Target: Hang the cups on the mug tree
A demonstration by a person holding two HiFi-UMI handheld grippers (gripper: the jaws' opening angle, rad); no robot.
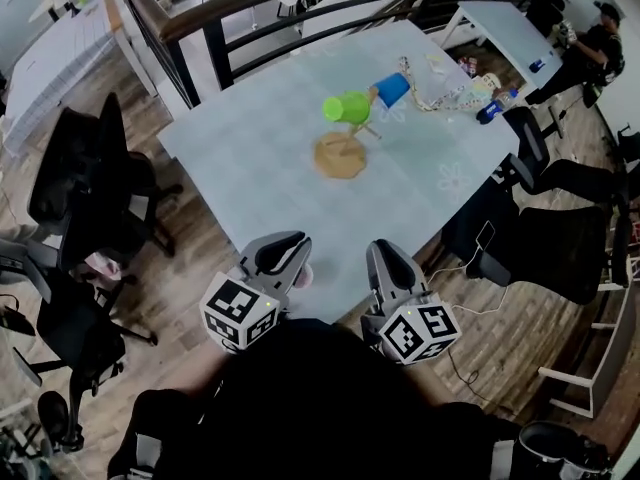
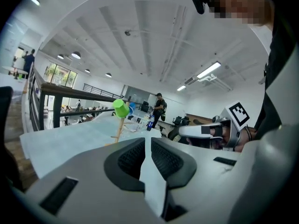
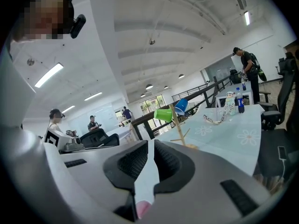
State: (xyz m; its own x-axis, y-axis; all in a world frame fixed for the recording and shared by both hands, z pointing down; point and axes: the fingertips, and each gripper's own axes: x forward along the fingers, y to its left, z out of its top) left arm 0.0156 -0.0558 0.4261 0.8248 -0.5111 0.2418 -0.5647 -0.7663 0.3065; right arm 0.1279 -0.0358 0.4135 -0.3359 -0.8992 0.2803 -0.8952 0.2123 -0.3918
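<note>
Left tool [image 1: 290, 244], right tool [image 1: 382, 254] clenched, empty, lower frame. Green plastic cup [image 1: 346, 107], blue plastic cup [image 1: 393, 89] on wooden mug tree [image 1: 341, 156]: bump may unhook them.

One green cup [image 1: 347, 107], one blue cup [image 1: 393, 89], one mug tree [image 1: 341, 155], one bottle [image 1: 493, 108].

Bright and even throughout, lit by ceiling strip lights [image 2: 208, 70]; barely any shadows. Bends hard at edges, blackens in corners. Softens slightly up close.

The left gripper [image 1: 290, 251] and right gripper [image 1: 383, 258] hover side by side, fingers [image 2: 133, 158] closed, empty.
</note>
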